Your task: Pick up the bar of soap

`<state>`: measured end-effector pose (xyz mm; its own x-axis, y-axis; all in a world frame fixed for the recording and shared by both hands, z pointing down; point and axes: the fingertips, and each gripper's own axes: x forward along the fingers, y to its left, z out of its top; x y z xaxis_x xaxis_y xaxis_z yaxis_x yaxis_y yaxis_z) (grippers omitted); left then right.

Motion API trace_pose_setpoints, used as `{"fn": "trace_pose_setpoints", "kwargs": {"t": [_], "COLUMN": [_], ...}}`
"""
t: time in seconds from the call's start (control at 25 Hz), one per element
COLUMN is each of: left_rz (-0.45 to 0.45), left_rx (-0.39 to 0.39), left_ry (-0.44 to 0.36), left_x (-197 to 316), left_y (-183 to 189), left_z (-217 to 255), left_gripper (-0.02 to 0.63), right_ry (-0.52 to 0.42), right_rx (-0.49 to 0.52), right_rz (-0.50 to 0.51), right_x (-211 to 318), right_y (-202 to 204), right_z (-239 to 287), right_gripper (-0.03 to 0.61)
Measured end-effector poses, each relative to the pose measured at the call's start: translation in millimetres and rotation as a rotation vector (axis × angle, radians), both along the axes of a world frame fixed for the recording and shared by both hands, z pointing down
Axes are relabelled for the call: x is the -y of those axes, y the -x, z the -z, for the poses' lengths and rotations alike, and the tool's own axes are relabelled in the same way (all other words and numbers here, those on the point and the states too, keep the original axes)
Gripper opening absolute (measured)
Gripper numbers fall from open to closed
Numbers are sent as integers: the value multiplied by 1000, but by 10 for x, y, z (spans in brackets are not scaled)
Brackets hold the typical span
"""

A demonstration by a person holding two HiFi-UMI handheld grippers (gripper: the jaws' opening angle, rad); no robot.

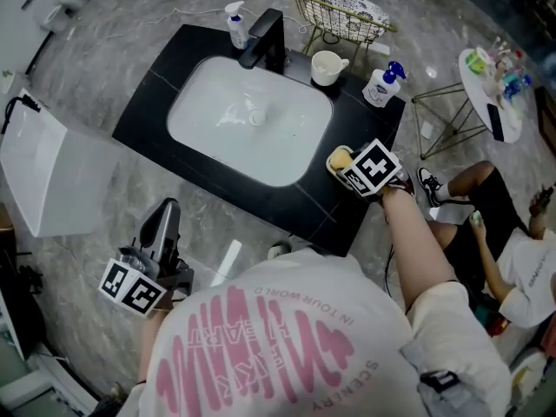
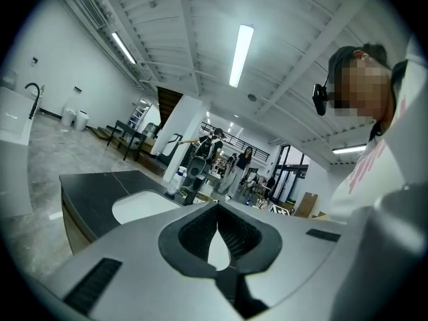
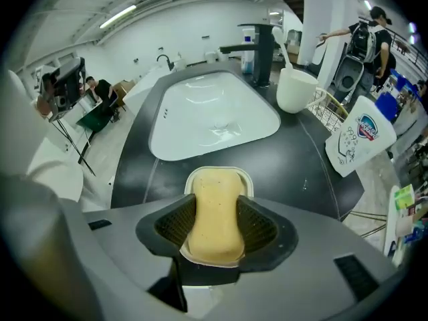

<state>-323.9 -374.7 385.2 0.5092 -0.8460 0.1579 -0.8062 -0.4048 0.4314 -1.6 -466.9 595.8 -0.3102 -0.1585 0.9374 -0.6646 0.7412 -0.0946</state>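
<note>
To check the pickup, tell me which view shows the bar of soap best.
The right gripper view: the bar of soap lies in its dish, between the jaws of the right gripper. The head view shows only a yellow sliver beside the marker cube. The left gripper view misses it.

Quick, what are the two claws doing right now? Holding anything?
Left claw: shut, holding nothing.
Right claw: open, set around the bar of soap, which lies in its dish.
</note>
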Motion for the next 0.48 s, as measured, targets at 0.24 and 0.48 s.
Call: {"fn": "trace_pose_setpoints", "kwargs": {"t": [0.24, 0.48], "left_rz": [-7, -22], "left_rx": [-24, -28], "left_ry": [7, 12], "left_x": [-42, -121], "left_y": [-9, -40], "left_z": [-44, -89], "left_gripper": [11, 11], "right_ry": [80, 46], "right_rx": [-95, -58], "right_rz": [30, 11], "right_x": [-29, -6], "right_y": [17, 13], "right_z": [2, -27], "right_gripper": [189, 190]}}
